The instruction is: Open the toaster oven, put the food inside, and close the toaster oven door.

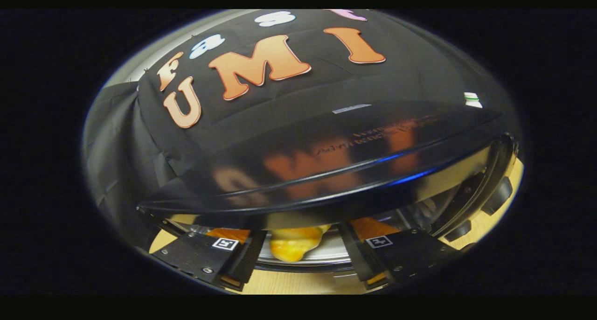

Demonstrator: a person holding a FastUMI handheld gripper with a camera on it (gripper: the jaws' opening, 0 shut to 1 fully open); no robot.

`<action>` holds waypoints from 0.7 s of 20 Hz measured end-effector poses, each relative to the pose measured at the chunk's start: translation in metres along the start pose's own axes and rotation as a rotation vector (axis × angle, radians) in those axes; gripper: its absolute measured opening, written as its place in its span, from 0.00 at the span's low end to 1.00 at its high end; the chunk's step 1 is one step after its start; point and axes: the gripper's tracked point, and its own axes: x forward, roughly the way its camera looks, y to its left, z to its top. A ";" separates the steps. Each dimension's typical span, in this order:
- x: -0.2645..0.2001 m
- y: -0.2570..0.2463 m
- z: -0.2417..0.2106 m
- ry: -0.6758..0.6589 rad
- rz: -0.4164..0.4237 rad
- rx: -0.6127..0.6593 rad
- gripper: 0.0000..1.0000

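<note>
1. Left finger (219, 259) of the hand-held gripper (298, 264), resting low over the pale wooden worktop (298, 287).
2. Golden-yellow bread roll (291, 245) on a shiny metal tray (326, 254), between the parted fingers, untouched.
3. Glossy black toaster oven (326, 166) looming just above and beyond.
4. Dark round knobs (496, 196) at its right side.
</note>
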 end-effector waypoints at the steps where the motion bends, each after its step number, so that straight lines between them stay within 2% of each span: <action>1: -0.002 0.001 -0.002 0.009 0.004 -0.006 0.85; 7: -0.032 0.009 0.014 -0.035 0.022 -0.019 0.93; 14: -0.106 0.022 0.011 -0.072 0.105 0.075 0.94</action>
